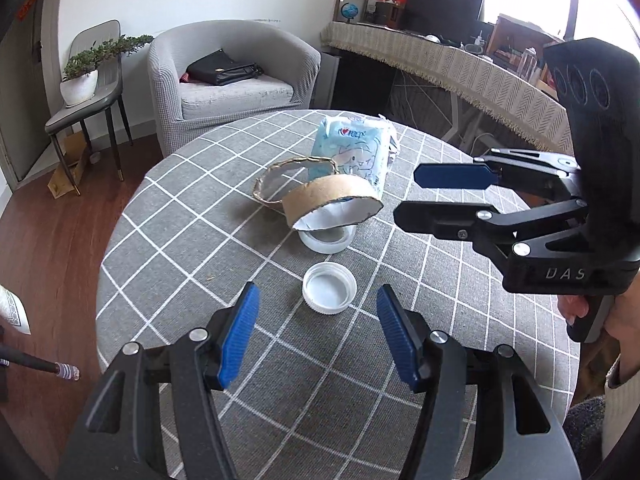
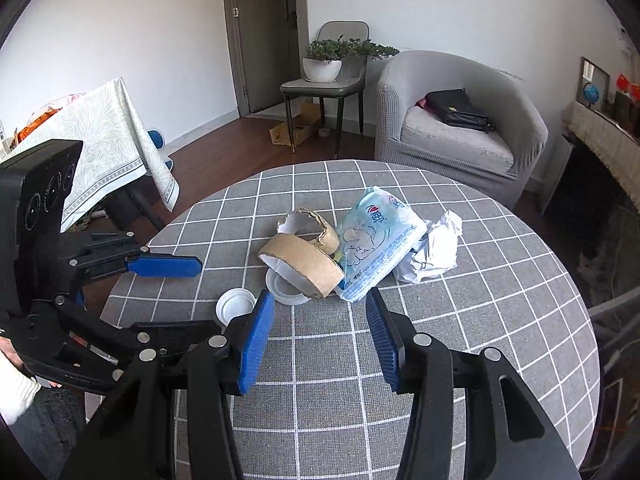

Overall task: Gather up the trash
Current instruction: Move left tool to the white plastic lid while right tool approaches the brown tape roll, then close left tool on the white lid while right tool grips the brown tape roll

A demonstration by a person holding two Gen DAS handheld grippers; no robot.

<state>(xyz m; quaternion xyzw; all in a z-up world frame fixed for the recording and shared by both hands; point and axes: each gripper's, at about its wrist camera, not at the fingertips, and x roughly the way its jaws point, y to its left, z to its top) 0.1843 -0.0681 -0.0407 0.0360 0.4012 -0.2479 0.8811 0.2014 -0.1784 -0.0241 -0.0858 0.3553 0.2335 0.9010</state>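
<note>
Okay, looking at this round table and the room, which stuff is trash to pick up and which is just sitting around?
Trash on the table:
white cap
white ring lid
cardboard rings
blue tissue pack
crumpled paper

Just sitting around:
black bag on the armchair
potted plant
globe
</note>
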